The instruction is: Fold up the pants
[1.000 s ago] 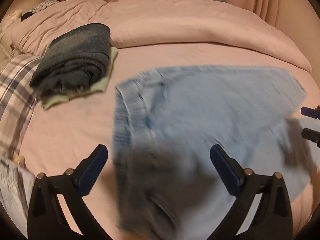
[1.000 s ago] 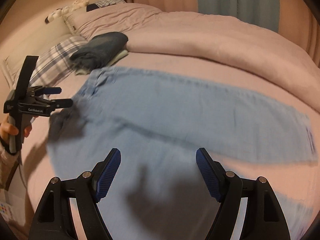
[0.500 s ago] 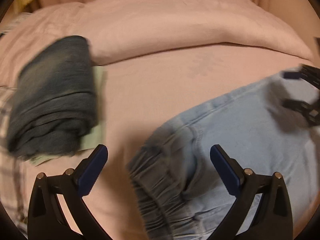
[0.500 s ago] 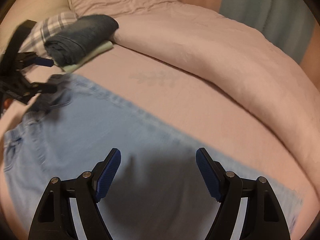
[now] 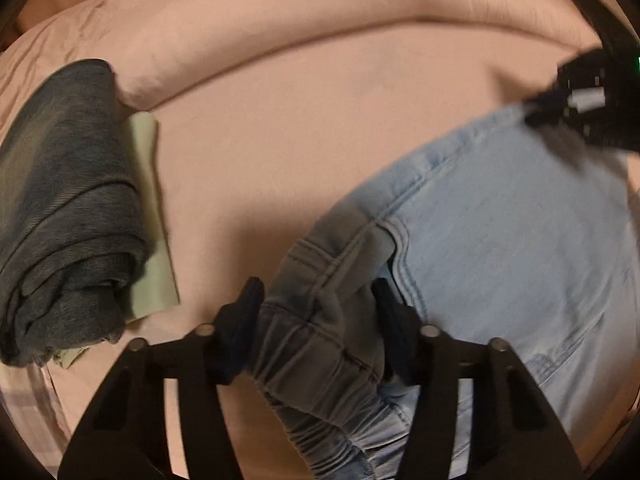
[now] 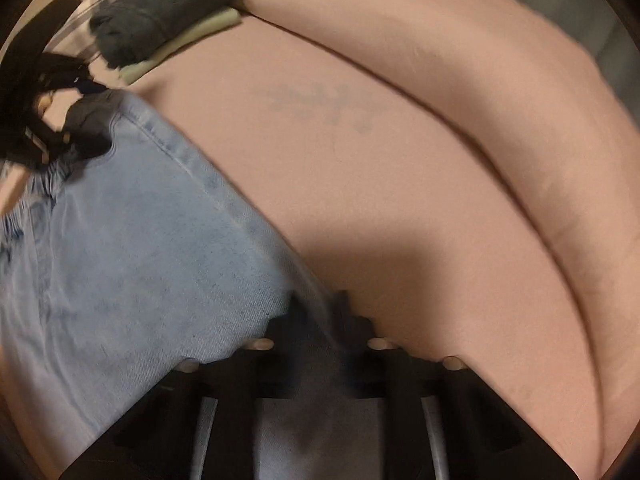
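Observation:
Light blue jeans [image 5: 500, 240] lie flat on the pink bed sheet [image 5: 300, 140]. My left gripper [image 5: 316, 300] is down at the elastic waistband [image 5: 320, 340], its fingers on either side of the bunched fabric, closing on it. My right gripper [image 6: 320, 308] is shut on the far edge of the jeans [image 6: 140, 260], further along the leg. Each gripper shows in the other's view, the right one [image 5: 540, 112] at the jeans' far edge and the left one [image 6: 80, 120] at the waistband.
A folded dark blue garment [image 5: 64, 208] sits on a pale green one [image 5: 152, 240] at the left. A rolled pink duvet [image 5: 320, 20] runs along the back. A plaid pillow [image 5: 28, 400] lies at the far left.
Both grippers have dropped from above the jeans down to the fabric. The left jaws have narrowed around the waistband and the right jaws have shut on the far edge.

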